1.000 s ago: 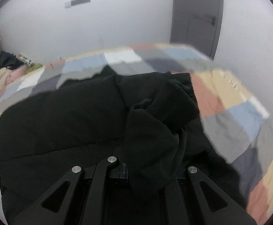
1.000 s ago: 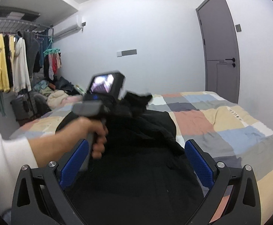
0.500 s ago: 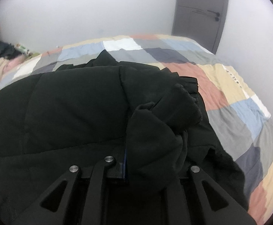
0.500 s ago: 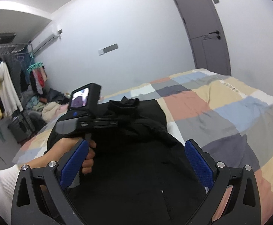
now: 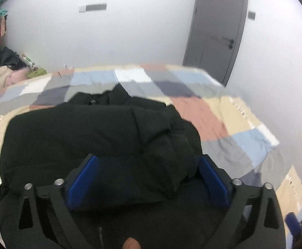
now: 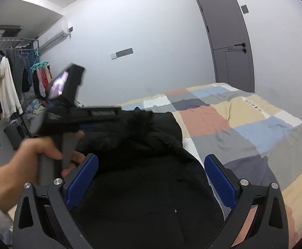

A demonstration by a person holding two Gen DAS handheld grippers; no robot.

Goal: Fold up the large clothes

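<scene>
A big black padded jacket [image 5: 84, 128] lies spread on a bed with a patchwork cover [image 5: 202, 114]. One sleeve [image 5: 171, 155] is folded over the jacket's body in a bunched heap. My left gripper [image 5: 147, 178] hovers just above that heap; its jaws are opening wide and the blue pads [image 5: 82, 182] do not press the cloth lying between them. My right gripper [image 6: 151, 178] is open above the jacket's [image 6: 151, 207] near part, holding nothing. In the right wrist view a hand [image 6: 38, 151] holds the left gripper's handle over the jacket, blurred.
The patchwork cover [image 6: 244, 124] lies bare to the right of the jacket. A grey door [image 6: 229, 41] stands in the far right corner. A rack of hanging clothes [image 6: 1, 87] and a heap of laundry [image 5: 3, 76] are on the left beyond the bed.
The left gripper was shut on the black sleeve; now its jaws are spread wide and the sleeve lies dropped on the jacket. The left gripper has risen and drawn back. The right gripper stayed almost in place.
</scene>
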